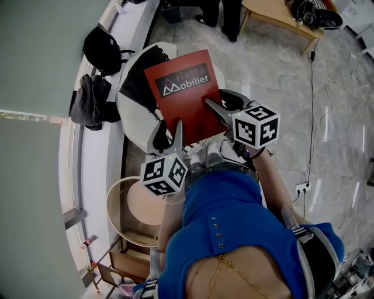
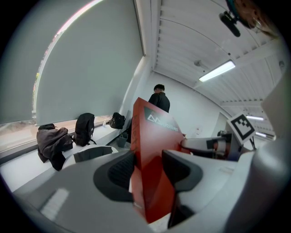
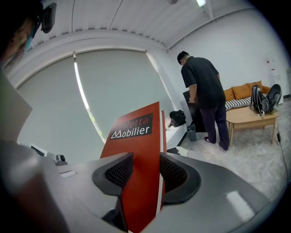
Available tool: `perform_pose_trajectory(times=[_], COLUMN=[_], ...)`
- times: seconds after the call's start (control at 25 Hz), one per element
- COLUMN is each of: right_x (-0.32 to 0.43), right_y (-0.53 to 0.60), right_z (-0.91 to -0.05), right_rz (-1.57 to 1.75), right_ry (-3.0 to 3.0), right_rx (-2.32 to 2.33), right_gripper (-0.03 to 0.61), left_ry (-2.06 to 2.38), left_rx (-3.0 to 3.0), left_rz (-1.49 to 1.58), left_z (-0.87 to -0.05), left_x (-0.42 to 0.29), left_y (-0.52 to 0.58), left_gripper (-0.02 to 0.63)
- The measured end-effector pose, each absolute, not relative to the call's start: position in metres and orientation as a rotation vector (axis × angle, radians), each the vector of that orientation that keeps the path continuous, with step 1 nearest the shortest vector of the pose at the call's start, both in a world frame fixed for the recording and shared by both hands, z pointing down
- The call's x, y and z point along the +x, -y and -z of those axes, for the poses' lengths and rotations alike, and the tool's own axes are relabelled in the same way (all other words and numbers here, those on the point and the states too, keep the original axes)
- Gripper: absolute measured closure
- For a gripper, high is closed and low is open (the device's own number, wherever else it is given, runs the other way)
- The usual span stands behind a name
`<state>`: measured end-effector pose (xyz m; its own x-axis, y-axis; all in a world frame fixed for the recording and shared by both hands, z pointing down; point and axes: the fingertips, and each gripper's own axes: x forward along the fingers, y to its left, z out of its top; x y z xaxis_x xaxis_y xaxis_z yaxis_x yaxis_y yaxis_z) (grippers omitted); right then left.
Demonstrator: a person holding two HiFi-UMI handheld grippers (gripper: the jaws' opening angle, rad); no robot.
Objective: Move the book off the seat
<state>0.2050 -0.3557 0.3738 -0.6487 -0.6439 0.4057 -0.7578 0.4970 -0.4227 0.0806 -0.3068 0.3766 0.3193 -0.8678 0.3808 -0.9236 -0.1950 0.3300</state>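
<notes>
A red book (image 1: 186, 93) with a black title band is held from its near edge by both grippers, over a white round seat (image 1: 130, 114) with a black cushion (image 1: 139, 79). My left gripper (image 1: 168, 133) is shut on the book's lower left edge; my right gripper (image 1: 222, 106) is shut on its right edge. In the left gripper view the book (image 2: 152, 141) stands up between the pads of that gripper (image 2: 148, 170). The right gripper view shows the book's cover (image 3: 134, 145) pinched by the right gripper (image 3: 144, 175). Whether the book's far edge still touches the seat is hidden.
A black backpack (image 1: 103, 49) and a dark jacket (image 1: 87, 104) lie on the window ledge at left. A round wooden side table (image 1: 125, 207) stands near my left. A person (image 3: 204, 91) stands by a wooden table (image 1: 280, 16). A cable and power strip (image 1: 301, 188) lie on the floor.
</notes>
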Motion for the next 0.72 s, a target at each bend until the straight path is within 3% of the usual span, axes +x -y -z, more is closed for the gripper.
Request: perform_pose_trajectory(times=[0.72], right_x=[0.2069], right_y=[0.3587], right_z=[-0.3745], right_rz=[-0.841], right_ry=[2.547], right_rx=[1.192], right_gripper=[0.405], left_ry=[1.583], left_rx=[2.081], left_rz=[-0.142], left_z=[-0.3795], left_x=[0.0837], left_y=[0.3076], left_gripper=[0.425])
